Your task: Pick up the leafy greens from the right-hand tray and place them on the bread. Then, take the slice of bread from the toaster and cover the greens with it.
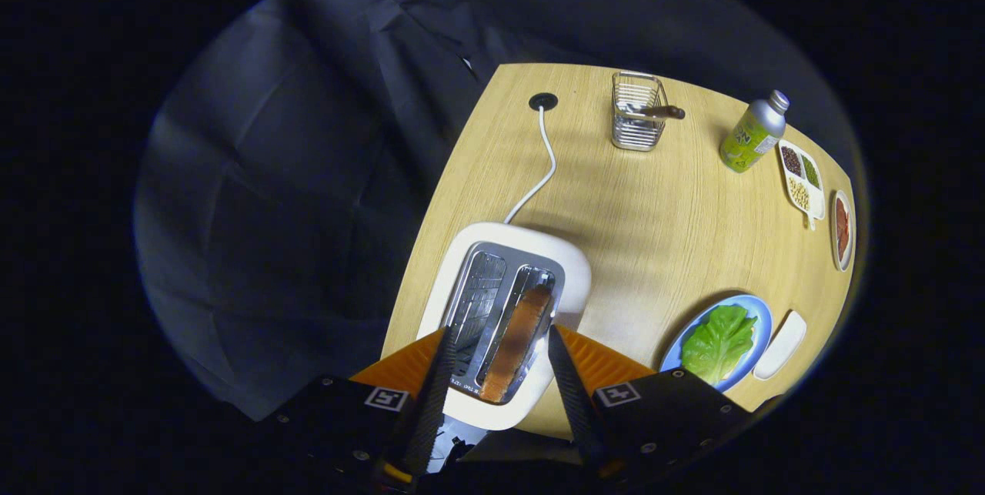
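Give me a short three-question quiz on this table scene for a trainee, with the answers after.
1. True or false: the gripper is shut on the bread slice.
2. Where do the leafy greens lie?
A. on the blue plate
B. in the wire basket
C. in the toaster
3. Fill in: the bread slice stands in a slot of the ____.

Key
1. False: the fingers are open and apart, either side of the toaster's slots.
2. A.
3. Toaster.
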